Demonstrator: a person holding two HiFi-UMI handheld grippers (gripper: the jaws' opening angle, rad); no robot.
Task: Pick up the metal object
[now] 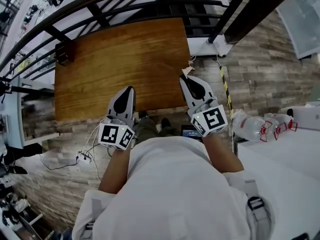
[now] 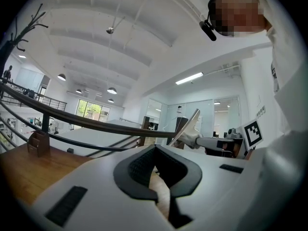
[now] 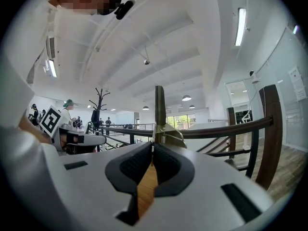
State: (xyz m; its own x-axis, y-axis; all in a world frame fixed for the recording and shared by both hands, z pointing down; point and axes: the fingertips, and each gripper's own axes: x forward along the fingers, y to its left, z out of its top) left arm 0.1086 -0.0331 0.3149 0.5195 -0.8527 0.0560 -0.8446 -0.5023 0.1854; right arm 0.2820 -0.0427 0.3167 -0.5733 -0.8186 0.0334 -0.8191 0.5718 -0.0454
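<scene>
The metal object (image 1: 187, 71) is a small silvery spring clip with a long flat blade. My right gripper (image 1: 185, 78) is shut on it above the near right edge of the wooden table (image 1: 120, 59). In the right gripper view the clip (image 3: 161, 124) stands upright out of the closed jaw tips of the right gripper (image 3: 153, 146). From the left gripper view, the clip (image 2: 188, 128) shows tilted at the tip of the right gripper (image 2: 199, 139). My left gripper (image 1: 131, 89) is shut and empty over the table's near edge, its own tips (image 2: 154, 149) meeting.
A dark curved railing (image 1: 100, 11) runs behind the table. A small wooden box (image 1: 64, 51) sits at the table's far left corner. Plastic bottles (image 1: 255, 126) lie on a white surface at the right. Cables (image 1: 85, 156) trail on the stone floor.
</scene>
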